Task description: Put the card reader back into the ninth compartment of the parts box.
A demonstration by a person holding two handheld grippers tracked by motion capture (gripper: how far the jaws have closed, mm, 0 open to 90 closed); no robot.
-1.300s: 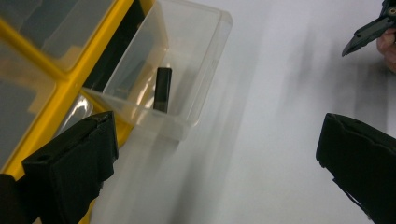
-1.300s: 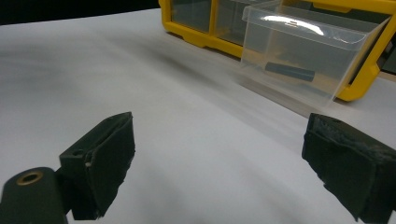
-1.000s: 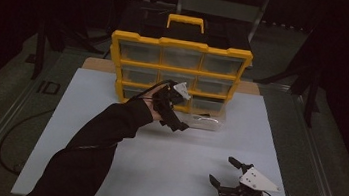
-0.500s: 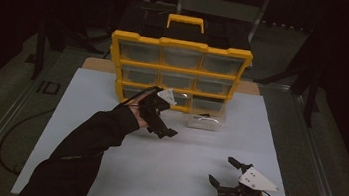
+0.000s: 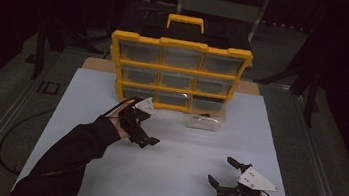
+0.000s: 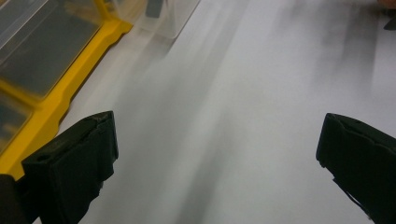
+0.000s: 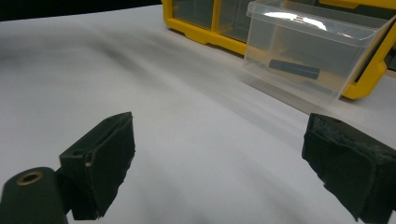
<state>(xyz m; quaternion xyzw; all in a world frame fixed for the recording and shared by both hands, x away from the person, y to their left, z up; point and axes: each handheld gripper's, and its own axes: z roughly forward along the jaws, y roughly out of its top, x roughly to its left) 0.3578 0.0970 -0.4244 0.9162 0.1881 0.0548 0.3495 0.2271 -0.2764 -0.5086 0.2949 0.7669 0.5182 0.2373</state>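
Dark room surrounds your white table (image 5: pixel 162 177), and only the table top is well lit. At its far edge stands a yellow organizer (image 5: pixel 179 73) with a black top and a yellow handle (image 5: pixel 186 22); it has three rows of clear drawers, and it blocks the far middle part of the table. One clear drawer (image 5: pixel 204 122) is pulled out and sits on the table just in front of the organizer's lower right corner. In the right gripper view you see this drawer (image 7: pixel 310 58) holds one small dark piece (image 7: pixel 294 69), long in shape; what it is I cannot tell.

Your left gripper (image 5: pixel 144 133) is held above the table near the organizer's lower left drawers, to the left of the clear drawer and apart from it. In the left gripper view its jaws stand wide apart with nothing between them, and the yellow frame (image 6: pixel 56 102) passes close on the left side.

Your right gripper (image 5: pixel 227 176) is at the near right part of the table, close to the near edge, well apart from the drawer. Its jaws are also wide and hold nothing.

Between both grippers the white surface is free, and the left and right table edges have open room.
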